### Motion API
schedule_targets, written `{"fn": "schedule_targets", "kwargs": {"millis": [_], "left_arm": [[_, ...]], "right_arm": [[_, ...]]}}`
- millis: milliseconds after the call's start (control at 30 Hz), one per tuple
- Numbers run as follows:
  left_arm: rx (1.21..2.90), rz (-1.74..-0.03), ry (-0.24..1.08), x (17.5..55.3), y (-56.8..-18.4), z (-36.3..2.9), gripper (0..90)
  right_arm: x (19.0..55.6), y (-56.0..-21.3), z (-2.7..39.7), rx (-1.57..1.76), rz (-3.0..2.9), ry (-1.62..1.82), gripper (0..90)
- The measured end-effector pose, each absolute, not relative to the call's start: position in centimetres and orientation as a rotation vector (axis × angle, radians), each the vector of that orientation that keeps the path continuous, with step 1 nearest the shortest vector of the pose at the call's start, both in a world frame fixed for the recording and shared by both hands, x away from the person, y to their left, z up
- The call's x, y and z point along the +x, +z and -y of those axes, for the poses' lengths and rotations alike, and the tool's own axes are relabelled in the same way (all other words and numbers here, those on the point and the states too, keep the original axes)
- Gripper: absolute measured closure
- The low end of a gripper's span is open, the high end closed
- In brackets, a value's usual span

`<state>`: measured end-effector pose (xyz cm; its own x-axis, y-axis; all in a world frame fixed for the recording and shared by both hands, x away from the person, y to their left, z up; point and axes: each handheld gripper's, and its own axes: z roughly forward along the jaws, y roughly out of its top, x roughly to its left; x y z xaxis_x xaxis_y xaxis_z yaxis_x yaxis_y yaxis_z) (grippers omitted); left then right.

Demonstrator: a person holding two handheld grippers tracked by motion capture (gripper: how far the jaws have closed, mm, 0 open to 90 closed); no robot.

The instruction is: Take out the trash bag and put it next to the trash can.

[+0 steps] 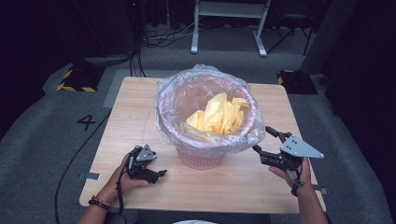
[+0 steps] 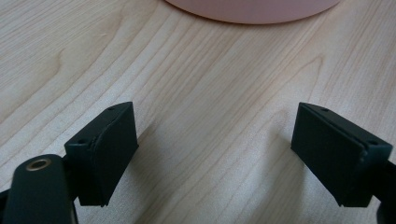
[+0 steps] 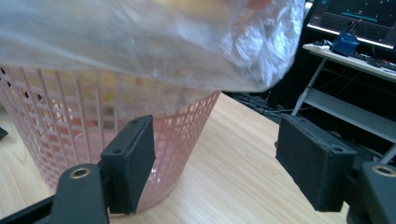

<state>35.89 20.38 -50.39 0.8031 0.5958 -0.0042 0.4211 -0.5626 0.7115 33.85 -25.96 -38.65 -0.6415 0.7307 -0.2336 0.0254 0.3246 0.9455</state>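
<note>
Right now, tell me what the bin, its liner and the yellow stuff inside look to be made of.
Pink bin: likely moulded plastic, matte, with a grid of square holes in its wall. Liner: thin clear plastic film, glossy, crinkled and folded over the rim. Yellow stuff: crumpled sheets with sharp creases, possibly paper or thin wrapping; the look leaves it open.
</note>
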Motion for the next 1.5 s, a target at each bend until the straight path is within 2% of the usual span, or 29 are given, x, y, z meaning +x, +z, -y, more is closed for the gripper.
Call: {"fn": "schedule_targets", "kwargs": {"millis": [233, 400, 567, 600, 667, 700, 733, 767, 867, 967, 1100, 1267, 1433, 1467, 1500], "left_arm": [[2.237, -0.768, 0.322, 36.1, -50.4, -20.7, 16.5], [2.214, -0.776, 0.398, 36.1, -50.2, -20.9, 16.2], [2.128, -0.768, 0.456, 35.9, -49.3, -21.3, 17.3], [2.072, -0.757, 0.470, 35.7, -48.4, -21.6, 17.4], [2.017, -0.744, 0.526, 35.2, -47.1, -21.6, 19.2], [2.017, -0.744, 0.526, 35.2, -47.1, -21.6, 19.2], [1.973, -0.727, 0.567, 34.7, -46.1, -21.4, 19.4], [1.973, -0.727, 0.567, 34.7, -46.1, -21.4, 19.5], [1.894, -0.695, 0.623, 33.7, -44.2, -21.2, 19.7], [1.809, -0.645, 0.648, 32.1, -42.0, -20.7, 20.2], [1.764, -0.583, 0.672, 30.7, -40.5, -19.9, 20.6], [1.709, -0.554, 0.692, 30.0, -39.2, -19.1, 20.4], [1.661, -0.512, 0.654, 29.6, -38.0, -18.5, 22.0], [1.671, -0.463, 0.634, 29.5, -37.8, -18.4, 26.1], [1.669, -0.429, 0.627, 29.4, -37.6, -18.2, 34.0]], "right_arm": [[33.5, -37.3, 24.9, 0.623, -1.862, 1.414, 28.6], [33.1, -36.6, 24.6, 0.607, -1.804, 1.438, 31.2], [32.6, -36.1, 24.2, 0.562, -1.793, 1.470, 39.6], [32.4, -35.9, 24.1, 0.539, -1.786, 1.478, 47.7], [32.3, -35.7, 24.0, 0.524, -1.783, 1.486, 54.2], [32.3, -35.7, 24.0, 0.524, -1.783, 1.486, 54.2], [32.2, -35.5, 24.0, 0.506, -1.773, 1.496, 63.1], [32.2, -35.5, 24.0, 0.506, -1.773, 1.496, 63.1], [32.2, -35.2, 24.0, 0.480, -1.778, 1.496, 73.4], [32.1, -35.2, 24.0, 0.476, -1.772, 1.478, 77.4], [31.8, -35.1, 24.7, 0.498, -1.746, 1.536, 78.4], [31.4, -34.7, 25.0, 0.485, -1.735, 1.525, 86.5], [31.4, -34.2, 25.1, 0.484, -1.725, 1.543, 89.8], [31.5, -34.0, 25.1, 0.478, -1.732, 1.541, 90.0], [31.7, -33.8, 25.0, 0.477, -1.736, 1.539, 90.0]]}}
